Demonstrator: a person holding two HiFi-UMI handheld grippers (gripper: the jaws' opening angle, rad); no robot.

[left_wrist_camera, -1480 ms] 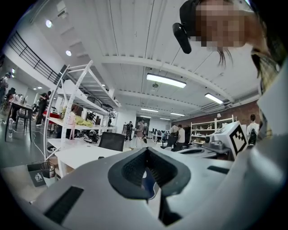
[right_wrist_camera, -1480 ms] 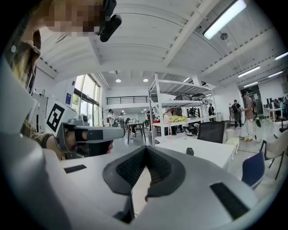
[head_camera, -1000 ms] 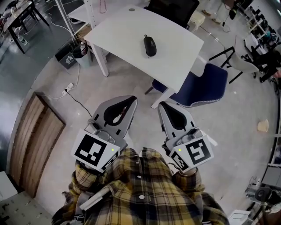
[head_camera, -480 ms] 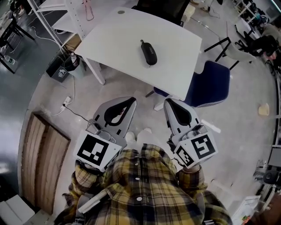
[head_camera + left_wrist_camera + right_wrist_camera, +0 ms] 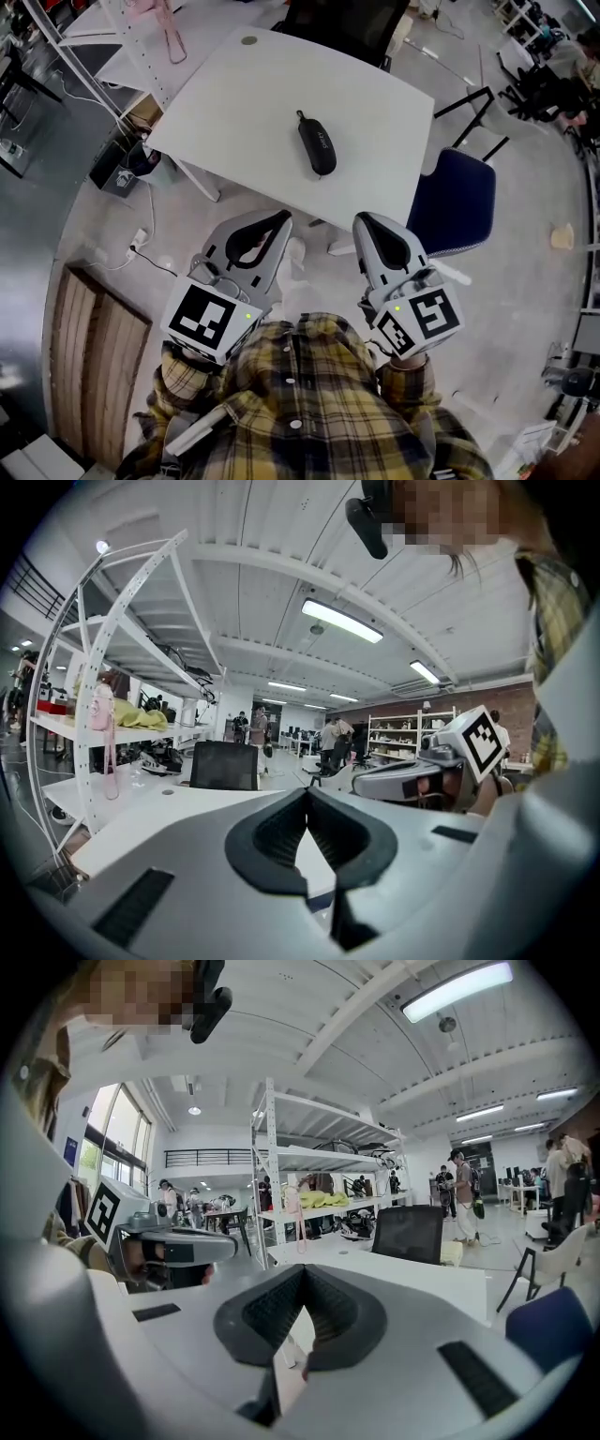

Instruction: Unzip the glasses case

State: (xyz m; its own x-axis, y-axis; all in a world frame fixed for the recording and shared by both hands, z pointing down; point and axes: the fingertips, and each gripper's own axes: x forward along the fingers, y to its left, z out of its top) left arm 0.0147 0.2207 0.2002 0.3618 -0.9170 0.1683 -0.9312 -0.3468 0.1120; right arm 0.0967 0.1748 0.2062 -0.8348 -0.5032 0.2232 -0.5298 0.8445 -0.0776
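In the head view the glasses case (image 5: 317, 142) lies on the white worktop (image 5: 234, 103) in the upper middle of the frame, its long axis running nearly top to bottom. It sits above and between the left hand-held gripper (image 5: 277, 221) and the right hand-held gripper (image 5: 367, 225), well apart from both and about equally near each. In the left gripper view the jaws are pressed together on nothing, with the worktop beyond; the right gripper view shows its jaws likewise empty and together. Against the earlier head frames, the case sits lower and nearer both grippers.
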